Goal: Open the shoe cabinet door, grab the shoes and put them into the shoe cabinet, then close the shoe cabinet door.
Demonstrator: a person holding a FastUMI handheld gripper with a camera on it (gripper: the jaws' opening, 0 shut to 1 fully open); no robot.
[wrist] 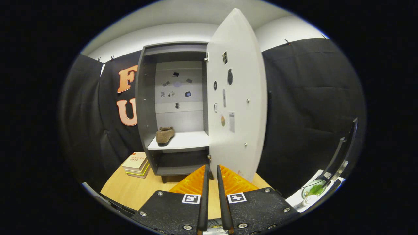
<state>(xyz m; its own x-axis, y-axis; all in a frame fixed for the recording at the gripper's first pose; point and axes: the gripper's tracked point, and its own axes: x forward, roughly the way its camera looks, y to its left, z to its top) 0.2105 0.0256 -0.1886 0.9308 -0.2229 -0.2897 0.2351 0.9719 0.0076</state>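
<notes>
Books (136, 164): lying at the desk's (130, 189) left edge. Shoe (165, 134): sitting on the cabinet's (145, 107) shelf, left side. Door (236, 98): standing wide open. Gripper (211, 173): fingers nearly closed, holding nothing, facing the door's bottom edge. Advice: press the outer face, swinging it leftward steadily.

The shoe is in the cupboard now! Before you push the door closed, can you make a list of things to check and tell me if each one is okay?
1. Shoe sits on the shelf inside the shoe cabinet: ok.
2. Shoe is clear of the door's path: ok, though its toe is near the shelf's front edge.
3. Door is swung wide open, ready to push: ok.
4. Gripper holds nothing, fingers nearly together: ok.
5. Gripper is touching the door: cannot tell; the fingers are just below its bottom corner.
6. Books beside the cabinet are away from the door's swing: ok.
</notes>
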